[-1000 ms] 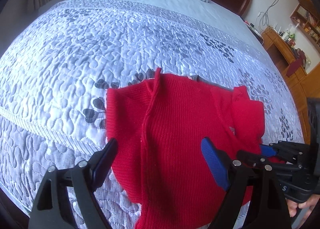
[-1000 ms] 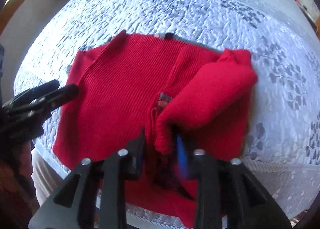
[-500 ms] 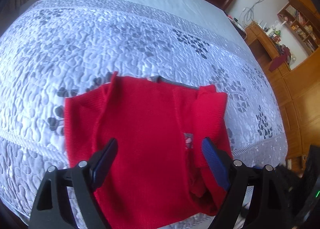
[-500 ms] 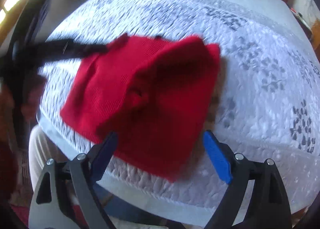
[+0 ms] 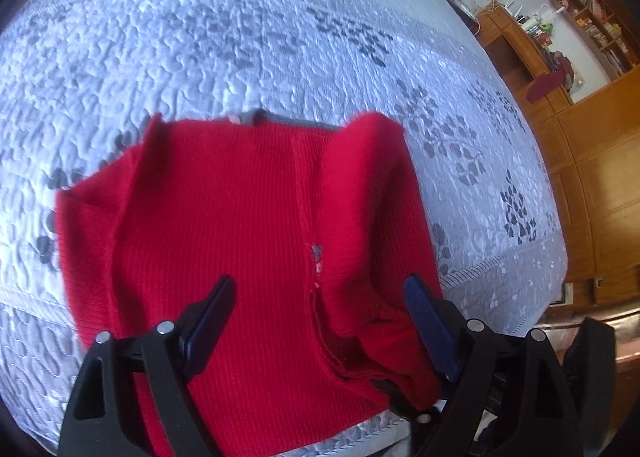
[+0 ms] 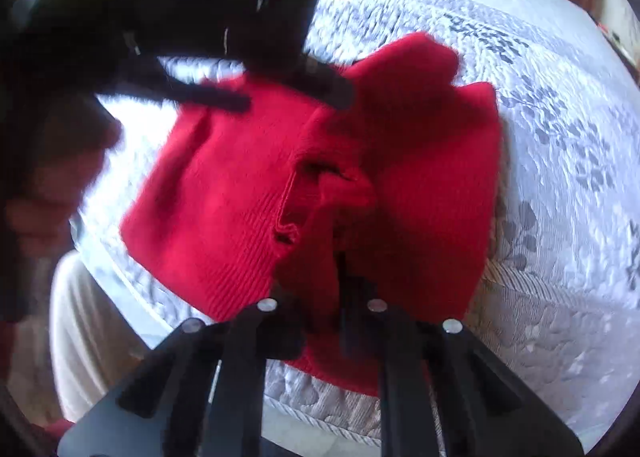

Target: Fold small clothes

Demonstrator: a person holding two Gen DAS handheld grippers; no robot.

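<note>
While my right gripper (image 6: pixel 340 285) grips the red ribbed knit sweater (image 5: pixel 248 225) near its hem, my left gripper (image 5: pixel 320 321) gapes; I should fold slowly.

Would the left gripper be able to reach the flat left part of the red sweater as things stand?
Probably yes. The left gripper is open and empty above the red sweater, with nothing between its fingers and the knit. The right gripper grips bunched fabric only at the sweater's right side, on the quilted bedspread.
</note>
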